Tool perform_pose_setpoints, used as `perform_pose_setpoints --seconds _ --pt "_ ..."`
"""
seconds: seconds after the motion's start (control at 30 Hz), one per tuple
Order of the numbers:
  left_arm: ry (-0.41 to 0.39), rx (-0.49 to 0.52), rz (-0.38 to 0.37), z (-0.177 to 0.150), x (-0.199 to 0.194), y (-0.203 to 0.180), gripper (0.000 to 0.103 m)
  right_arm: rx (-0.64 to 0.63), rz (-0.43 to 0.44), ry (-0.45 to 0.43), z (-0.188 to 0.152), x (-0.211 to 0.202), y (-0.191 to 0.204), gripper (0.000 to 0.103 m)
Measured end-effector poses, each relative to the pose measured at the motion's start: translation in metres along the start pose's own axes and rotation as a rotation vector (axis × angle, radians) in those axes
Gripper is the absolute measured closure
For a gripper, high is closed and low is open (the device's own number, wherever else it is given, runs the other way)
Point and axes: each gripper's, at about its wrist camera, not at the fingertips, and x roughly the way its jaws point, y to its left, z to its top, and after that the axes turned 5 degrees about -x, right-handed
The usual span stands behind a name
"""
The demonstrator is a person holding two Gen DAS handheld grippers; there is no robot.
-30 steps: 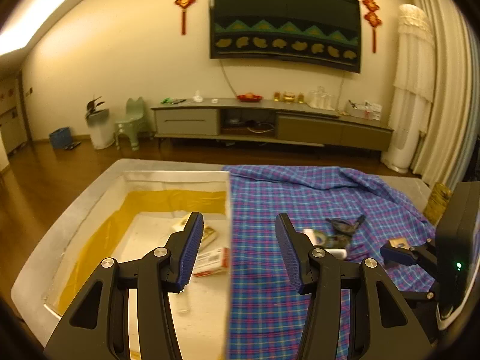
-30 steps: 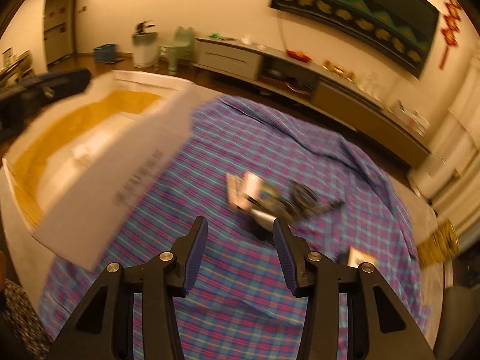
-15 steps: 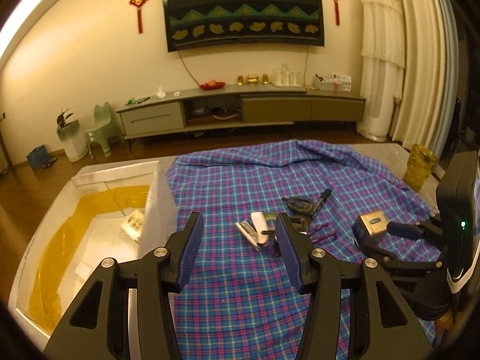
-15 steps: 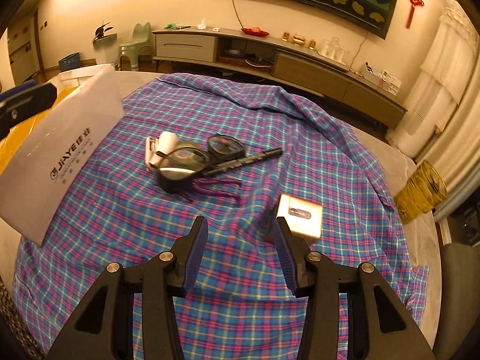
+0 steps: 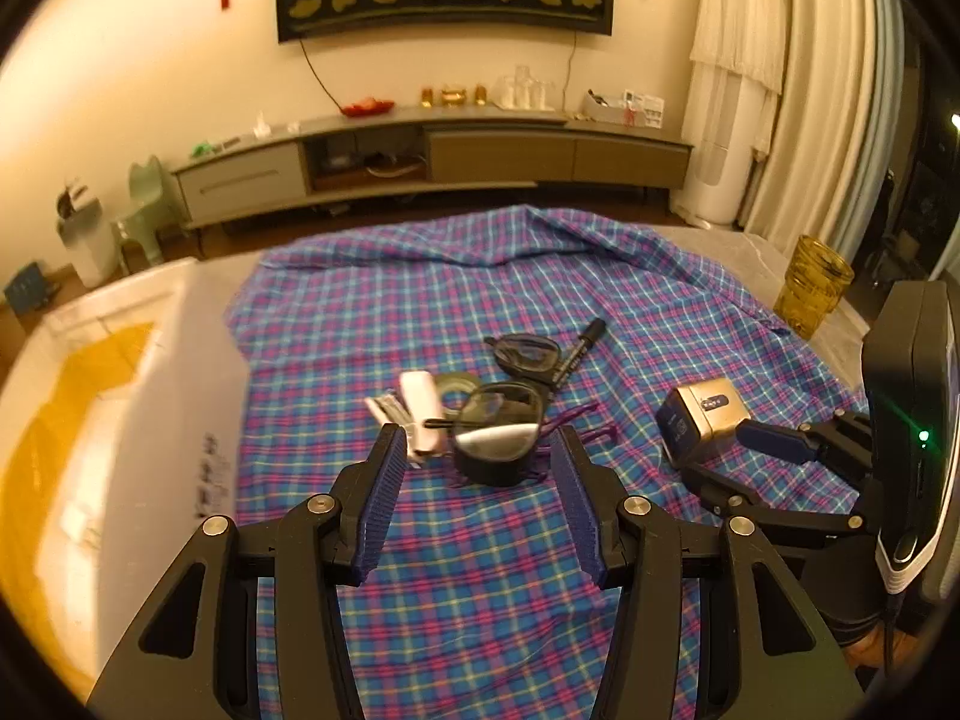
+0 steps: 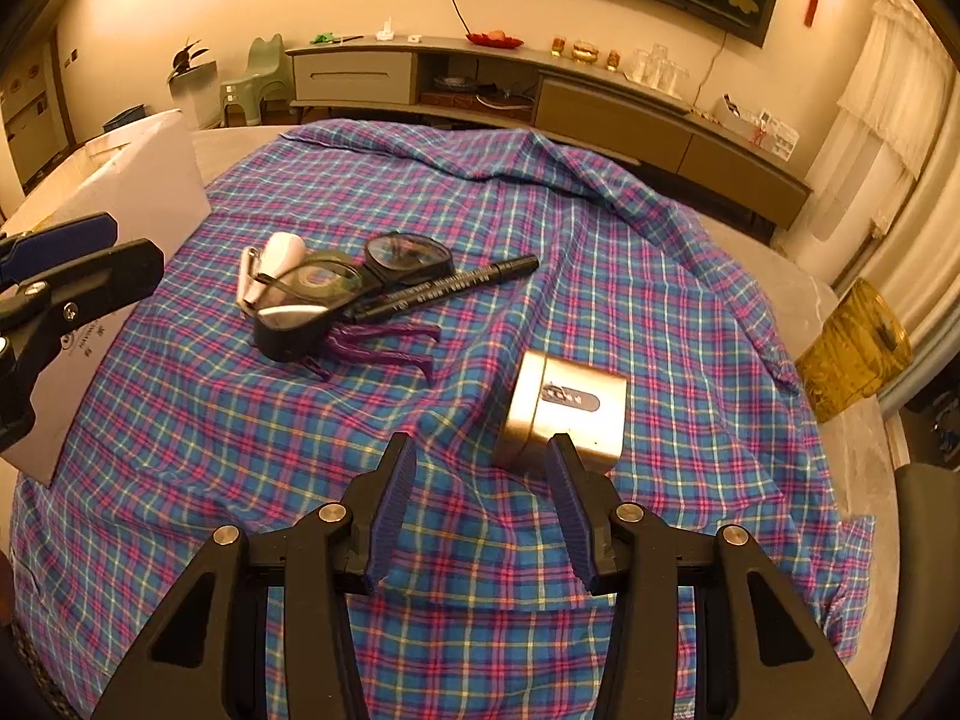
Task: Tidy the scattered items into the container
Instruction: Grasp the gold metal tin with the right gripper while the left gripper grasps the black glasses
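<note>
A pile lies mid-cloth: dark-framed glasses [image 5: 525, 353], a black marker [image 5: 579, 347], a white tube [image 5: 419, 399], a black round item [image 5: 495, 462] and purple clips [image 5: 579, 420]. My left gripper [image 5: 477, 444] hovers open just short of the pile, with nothing between its pads. A silver box [image 6: 564, 411] rests to the right. My right gripper [image 6: 480, 450] is open too, its right fingertip overlapping the box's near edge. The white container [image 5: 180, 312] with yellow lining stands at the left, its flap [image 6: 150, 174] raised. The left gripper [image 6: 135, 240] shows at the right wrist view's left edge.
A blue and pink plaid cloth [image 5: 480, 570] covers the table. An amber glass tumbler [image 6: 852, 348] stands near the right table edge. A long TV cabinet [image 5: 480, 150] runs along the far wall, well behind the table.
The left gripper swung right from over the container to the pile and sank. The right gripper came down closer to the silver box. Both jaws kept their width.
</note>
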Motion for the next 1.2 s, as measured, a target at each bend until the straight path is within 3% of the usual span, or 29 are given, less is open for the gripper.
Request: perform_pose_setpoints --seconds 0.3,0.7,0.97,1.1,1.2 --pt "0.104 0.023 -0.026 -0.003 0.055 -0.011 0.050 0.102 0.060 0.045 -0.004 0.024 -0.036 0.053" --pt "0.101 0.088 -0.005 0.010 0.100 -0.019 0.046 0.185 0.176 0.104 -0.008 0.061 -0.067 0.048" --pt "0.096 0.061 -0.078 0.021 0.113 -0.006 0.045 0.175 0.196 0.065 0.006 0.068 -0.069 0.028" --pt "0.095 0.080 -0.120 0.022 0.116 -0.006 0.047 0.152 0.192 0.058 0.014 0.078 -0.070 0.028" --pt "0.108 0.103 -0.121 0.021 0.120 -0.012 0.047 0.126 0.185 0.058 0.018 0.082 -0.066 0.049"
